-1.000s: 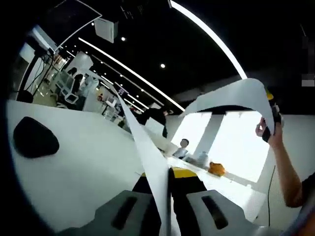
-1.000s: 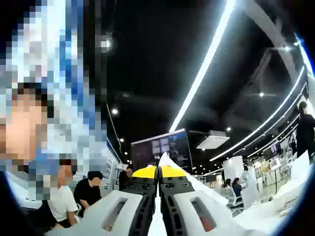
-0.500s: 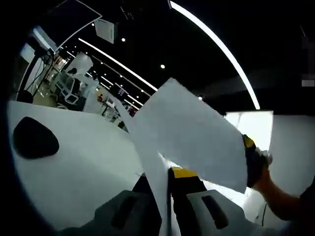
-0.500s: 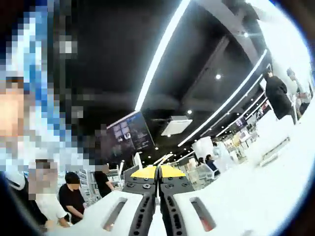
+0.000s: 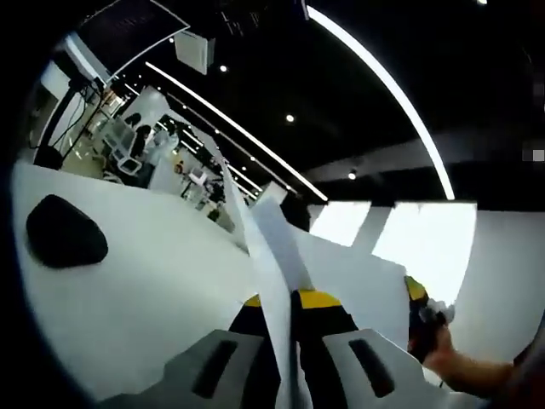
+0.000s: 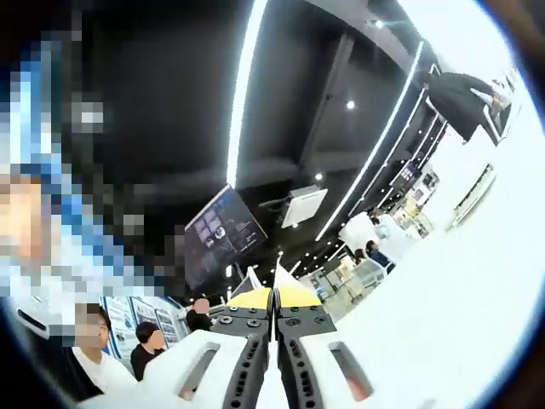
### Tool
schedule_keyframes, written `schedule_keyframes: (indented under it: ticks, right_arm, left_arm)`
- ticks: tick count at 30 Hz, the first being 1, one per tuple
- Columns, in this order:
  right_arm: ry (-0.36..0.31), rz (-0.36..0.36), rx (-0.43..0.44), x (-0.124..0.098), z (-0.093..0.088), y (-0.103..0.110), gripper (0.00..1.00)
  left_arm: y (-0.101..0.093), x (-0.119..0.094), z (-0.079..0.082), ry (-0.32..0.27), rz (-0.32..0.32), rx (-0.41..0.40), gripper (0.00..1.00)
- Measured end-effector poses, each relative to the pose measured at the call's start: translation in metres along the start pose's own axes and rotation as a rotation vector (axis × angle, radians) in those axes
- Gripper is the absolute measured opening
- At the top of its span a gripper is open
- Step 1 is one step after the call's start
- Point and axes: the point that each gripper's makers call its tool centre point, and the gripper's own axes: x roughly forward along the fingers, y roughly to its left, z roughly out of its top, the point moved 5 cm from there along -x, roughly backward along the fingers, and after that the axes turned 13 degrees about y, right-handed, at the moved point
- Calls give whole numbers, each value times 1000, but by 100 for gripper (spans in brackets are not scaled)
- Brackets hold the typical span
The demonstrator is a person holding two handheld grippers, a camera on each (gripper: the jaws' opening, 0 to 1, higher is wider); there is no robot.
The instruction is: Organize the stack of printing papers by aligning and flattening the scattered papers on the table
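Paper sheet [image 5: 281, 281] between both upturned tongs [image 5: 292, 300]

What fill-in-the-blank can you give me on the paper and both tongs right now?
1. The left tongs are ____ on a sheet of paper.
2. In the left gripper view, the right tongs grip the paper's far edge, held by a person's ____.
3. The dark oval object lies on the ____ table.

Missing words: shut; hand; white

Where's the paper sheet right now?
In the left gripper view, the paper sheet runs edge-on up from the left tool, with the right tool at its far edge, lower right.
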Motion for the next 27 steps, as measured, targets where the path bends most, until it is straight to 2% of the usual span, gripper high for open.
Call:
schedule_keyframes:
  ticks: [3,6,8,11,15,19,21,23,27]
  right_arm:
    - [-38,-12,11,3,7,-7,0]
    - [-94,-23,77,13,13,-18,0]
    - [-89,-23,101,23,8,-27,0]
    - [-60,-33,175,31,-10,-37,0]
    - [-40,-24,214,30,-24,-41,0]
    - [-55,27,261,29,-22,-36,0]
    - [-54,32,252,30,-19,-35,0]
    - [-40,42,239,31,-19,-32,0]
    - [14,18,243,29,-28,-33,0]
  left_arm:
    - [0,-1,-1,6,1,0,7]
    - [-2,0,-2,7,6,1,8]
    - [-3,2,-3,18,12,6,9]
    - [-2,2,-4,28,12,5,10]
    - [-1,-1,-3,34,-13,-52,15]
    - [1,-2,-3,56,-26,-88,19]
    - [1,-2,-5,72,-31,-96,20]
    - [2,-2,-6,95,-38,-101,21]
    - [6,0,-9,137,-46,-138,23]
